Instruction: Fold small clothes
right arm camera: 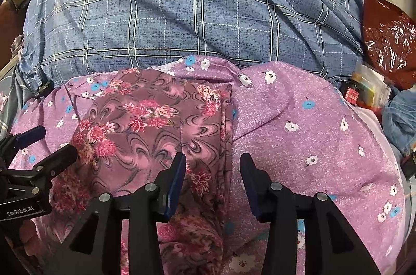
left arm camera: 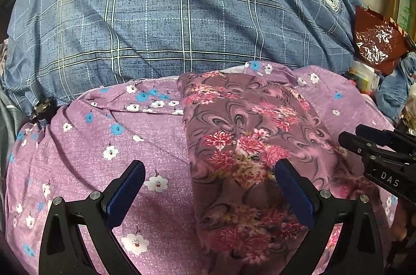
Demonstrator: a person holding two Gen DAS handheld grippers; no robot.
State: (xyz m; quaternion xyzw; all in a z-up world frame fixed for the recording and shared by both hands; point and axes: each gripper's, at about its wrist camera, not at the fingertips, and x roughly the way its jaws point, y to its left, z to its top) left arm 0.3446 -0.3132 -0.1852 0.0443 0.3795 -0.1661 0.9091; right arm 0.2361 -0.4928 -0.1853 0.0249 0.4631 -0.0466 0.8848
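Floral garment (left arm camera: 249, 145) folded on lilac sheet (left arm camera: 85, 145) | left tool (left arm camera: 210, 186) wide | right tool (right arm camera: 213, 184) narrow, empty

Your left gripper (left arm camera: 209, 172) and right gripper (right arm camera: 212, 165) are matte black with silver screws, dark blue ribbed pads, white "DAS" and "GenRobot.AI" lettering

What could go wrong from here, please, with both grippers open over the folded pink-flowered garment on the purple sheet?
1. The right gripper straddles the pink-flowered garment's right edge, so closing may also pinch the purple sheet underneath.
2. The left gripper straddles the garment's left edge over the sheet; a shallow bite could take one layer only and pull the fold apart.
3. The grippers sit close together and might collide.
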